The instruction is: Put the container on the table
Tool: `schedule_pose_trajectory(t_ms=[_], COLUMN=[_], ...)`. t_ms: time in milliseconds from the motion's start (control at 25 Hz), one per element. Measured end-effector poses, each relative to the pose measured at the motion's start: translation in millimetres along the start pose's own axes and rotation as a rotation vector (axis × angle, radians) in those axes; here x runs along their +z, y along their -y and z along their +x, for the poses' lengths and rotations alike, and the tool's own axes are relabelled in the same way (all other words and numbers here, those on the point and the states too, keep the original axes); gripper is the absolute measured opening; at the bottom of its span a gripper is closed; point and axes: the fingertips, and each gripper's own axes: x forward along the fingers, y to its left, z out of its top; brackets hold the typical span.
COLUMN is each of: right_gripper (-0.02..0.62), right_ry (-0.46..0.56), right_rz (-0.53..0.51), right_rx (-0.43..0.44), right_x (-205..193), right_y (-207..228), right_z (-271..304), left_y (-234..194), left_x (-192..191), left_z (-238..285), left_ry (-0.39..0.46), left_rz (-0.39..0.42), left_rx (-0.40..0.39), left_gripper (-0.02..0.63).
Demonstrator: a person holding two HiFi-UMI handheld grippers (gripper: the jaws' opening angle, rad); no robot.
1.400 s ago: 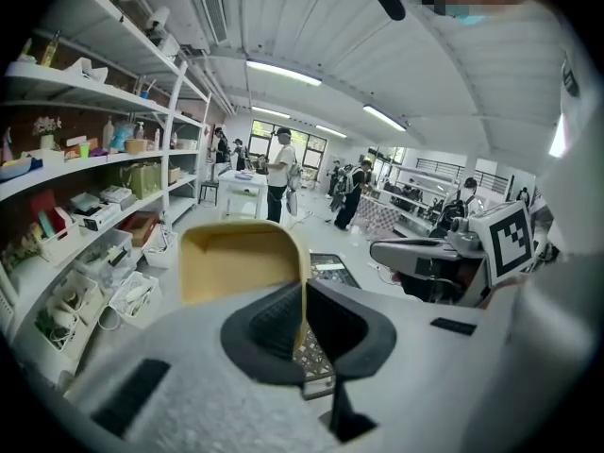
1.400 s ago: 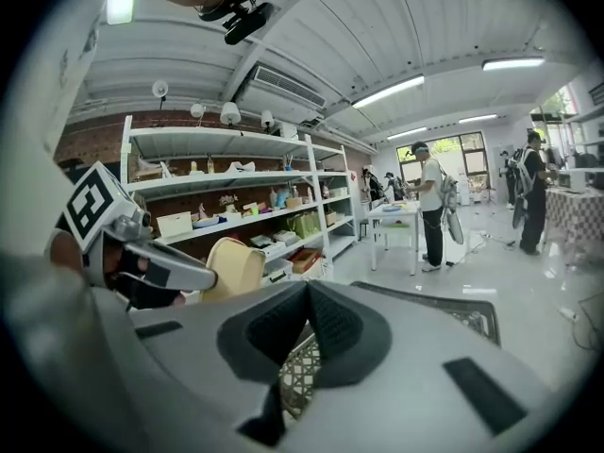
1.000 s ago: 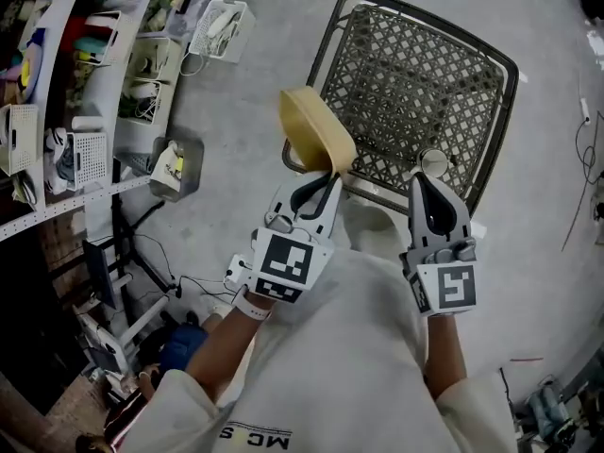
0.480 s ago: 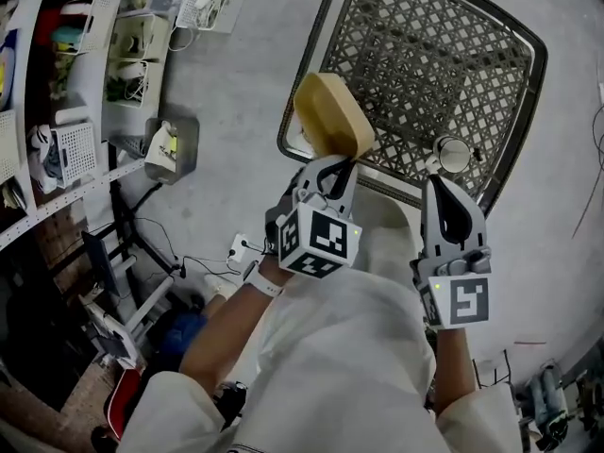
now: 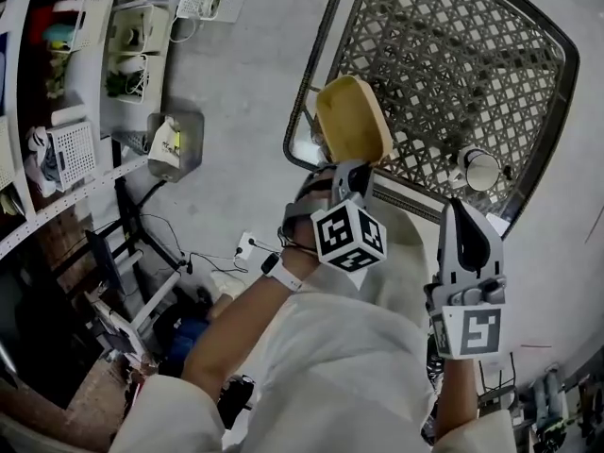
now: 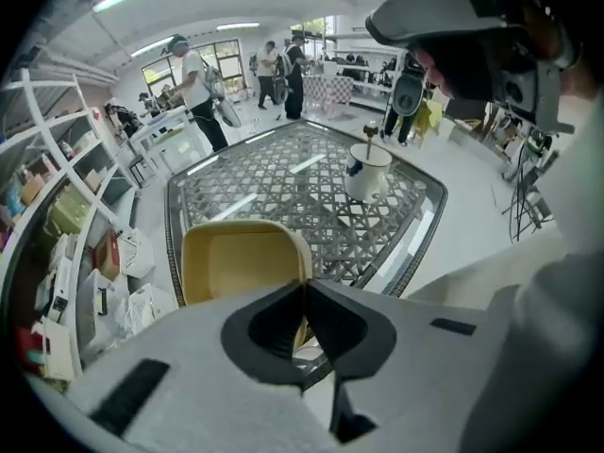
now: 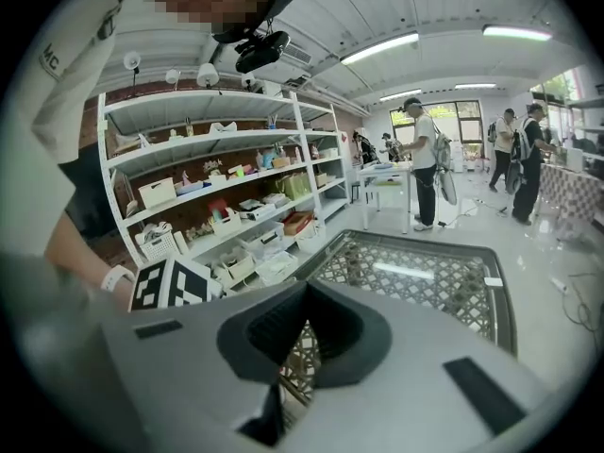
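A shallow yellow container (image 5: 352, 119) hangs tilted over the near left corner of the table (image 5: 453, 64), a dark frame with a lattice under glass. My left gripper (image 5: 347, 171) is shut on the container's near rim. In the left gripper view the jaws close on the right wall of the container (image 6: 241, 264), with the table (image 6: 283, 182) beyond it. My right gripper (image 5: 460, 208) is held at the table's near edge, short of a white cup (image 5: 481, 170), shut with nothing in it. The right gripper view shows that gripper (image 7: 308, 282) above the table (image 7: 415, 276).
The white cup (image 6: 366, 170) with a stick in it stands on the table's right side. Shelves with bins (image 5: 85, 83) line the left; a grey tray (image 5: 172, 147) sits on the floor beside them. Cables lie on the floor below. People stand in the distance (image 7: 420, 163).
The left gripper has carried the container forward and to the right, from beside the table's corner to over it. The right gripper has kept pace, and the table has drawn nearer.
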Motion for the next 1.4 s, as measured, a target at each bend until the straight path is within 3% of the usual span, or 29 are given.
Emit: schedule_pose_trajectory(t_ms=[280, 440, 560, 680, 760, 840, 1080, 1400], right_gripper=[0.018, 0.018, 0.018, 0.018, 0.018, 0.018, 0.018, 0.018], right_ry=[-0.039, -0.044, -0.039, -0.035, -0.034, -0.032, 0.003, 0.088], right_rz=[0.043, 0.048, 0.049, 0.052, 0.053, 0.052, 0.04, -0.018], right_rx=[-0.022, -0.035, -0.048, -0.06, -0.062, -0.059, -0.03, -0.025], right_x=[-28.8, -30.0, -27.9, -26.4, -26.1, -25.4, -11.0, 34.8], right_y=[5.8, 7.0, 11.6, 16.1, 15.8, 13.6, 4.5, 0.7], right_z=[3.2, -4.7, -6.2, -7.3, -8.9, -10.0, -11.3, -23.9], left_y=[-0.1, -3.7, -3.6, -2.0, -0.2, 3.2, -1.3, -9.8], left_x=[-9.0, -21.6, -28.1, -27.4, -26.0, -22.0, -9.3, 10.2], left_z=[30.0, 35.9, 40.1, 42.1, 40.5, 37.7, 17.5, -26.1], left_ry=[-0.088, -0.172, -0.201, -0.198, -0.186, -0.152, -0.095, -0.01], left_rz=[0.173, 0.3, 0.333, 0.32, 0.298, 0.251, 0.207, 0.012], left_rx=[0.012, 0.072, 0.08, 0.07, 0.063, 0.047, 0.075, 0.072], left_gripper=[0.032, 0.032, 0.032, 0.037, 0.085, 0.093, 0.053, 0.025])
